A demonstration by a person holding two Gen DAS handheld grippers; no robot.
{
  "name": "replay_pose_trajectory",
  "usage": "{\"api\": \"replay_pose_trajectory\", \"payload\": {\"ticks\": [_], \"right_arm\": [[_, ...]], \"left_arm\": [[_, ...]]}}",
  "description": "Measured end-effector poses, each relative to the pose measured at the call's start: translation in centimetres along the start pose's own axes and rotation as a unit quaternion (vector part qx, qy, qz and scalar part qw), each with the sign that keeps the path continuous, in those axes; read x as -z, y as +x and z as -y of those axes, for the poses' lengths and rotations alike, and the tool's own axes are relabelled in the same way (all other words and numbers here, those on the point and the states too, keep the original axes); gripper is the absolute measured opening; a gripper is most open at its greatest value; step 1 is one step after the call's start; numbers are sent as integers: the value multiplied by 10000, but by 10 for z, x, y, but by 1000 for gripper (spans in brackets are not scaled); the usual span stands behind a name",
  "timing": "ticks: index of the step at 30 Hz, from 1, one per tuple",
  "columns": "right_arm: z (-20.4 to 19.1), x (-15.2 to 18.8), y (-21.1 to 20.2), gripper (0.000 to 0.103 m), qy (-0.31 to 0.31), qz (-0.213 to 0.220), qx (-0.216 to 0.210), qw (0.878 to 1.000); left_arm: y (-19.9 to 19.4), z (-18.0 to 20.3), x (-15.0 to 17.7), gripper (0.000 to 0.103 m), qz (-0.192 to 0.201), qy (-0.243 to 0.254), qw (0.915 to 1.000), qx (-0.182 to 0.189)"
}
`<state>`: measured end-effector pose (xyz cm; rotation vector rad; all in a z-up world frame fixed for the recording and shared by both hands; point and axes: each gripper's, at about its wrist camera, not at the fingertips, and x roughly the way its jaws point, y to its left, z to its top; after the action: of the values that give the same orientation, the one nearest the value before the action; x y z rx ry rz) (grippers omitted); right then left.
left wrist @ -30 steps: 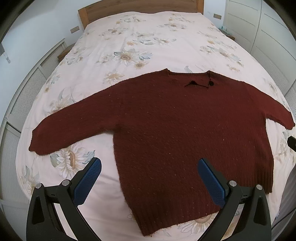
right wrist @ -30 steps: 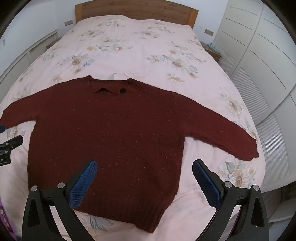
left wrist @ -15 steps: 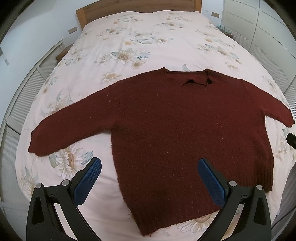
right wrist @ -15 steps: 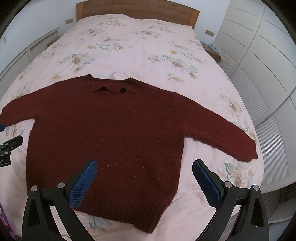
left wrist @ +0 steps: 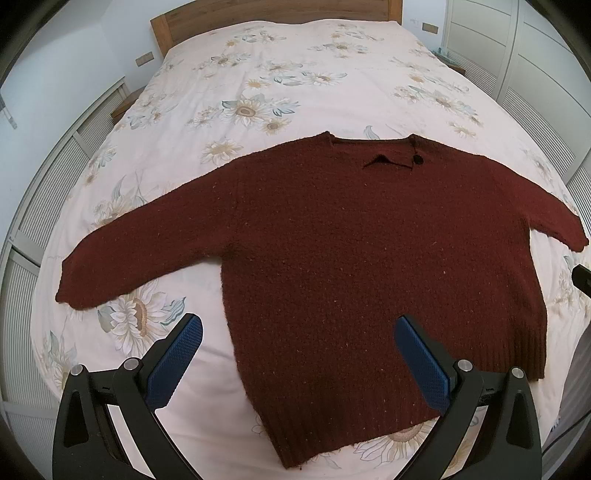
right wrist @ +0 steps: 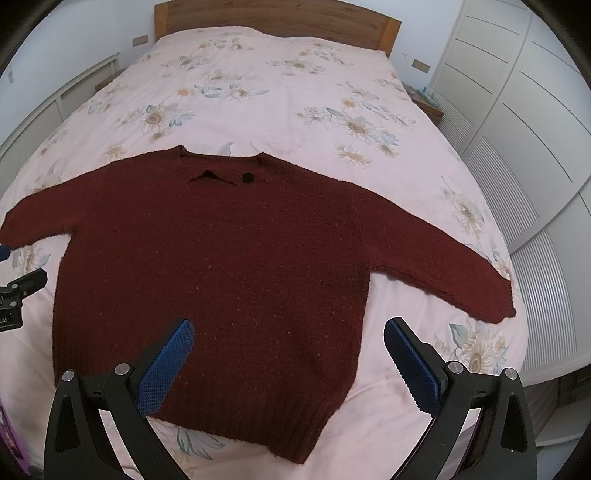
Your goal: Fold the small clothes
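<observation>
Your left gripper [left wrist: 297,343] was spread wide and held nothing — it hung over the bed [left wrist: 295,74] above the sweater's [left wrist: 369,258] near hem, at the body's left edge. The dark red sweater lay flat and unfolded on the floral bedcover, sleeves out to both sides, neckline toward the headboard [right wrist: 277,22]. Your right gripper [right wrist: 288,345] was likewise released and empty — above the hem's right corner.
</observation>
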<state>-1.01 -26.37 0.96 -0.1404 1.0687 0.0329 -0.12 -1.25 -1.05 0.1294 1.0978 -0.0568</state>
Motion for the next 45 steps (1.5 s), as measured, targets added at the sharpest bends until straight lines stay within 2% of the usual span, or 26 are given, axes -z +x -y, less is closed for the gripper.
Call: {"api": "replay_pose_trajectory", "payload": {"ticks": [10,14,19,24,29,34,39,43,45], "right_arm": [[-1,2,1,102,-4,12,-9,10000],[8,0,6,102,173,103,-103,9997],[59,-9,21,102,714,197,-57,9972],[146,-19,50,102,1439,214,246,9891],[243,-17,91,102,2247,-65,676,9721],[324,10,142,102,3223,-436,767,9425],[373,45,192,102,4047,-800,794,9075],[392,69,222,102,4335,-1122,884,8897],[397,74,225,102,4502,-937,734,8850]], "left_arm": [[0,1,1,102,-3,3,10000,-2],[1,0,0,102,2,7,10000,9],[7,-1,-7,102,23,11,10000,-2],[16,-5,-27,102,57,22,10000,-55],[33,-6,-52,102,68,33,10000,-55],[54,-6,-69,102,31,134,9998,-162],[77,-7,-75,102,-90,28,9999,-34],[95,-6,-75,102,-306,50,9995,-9],[103,-8,-74,102,-413,7,9991,14]]}}
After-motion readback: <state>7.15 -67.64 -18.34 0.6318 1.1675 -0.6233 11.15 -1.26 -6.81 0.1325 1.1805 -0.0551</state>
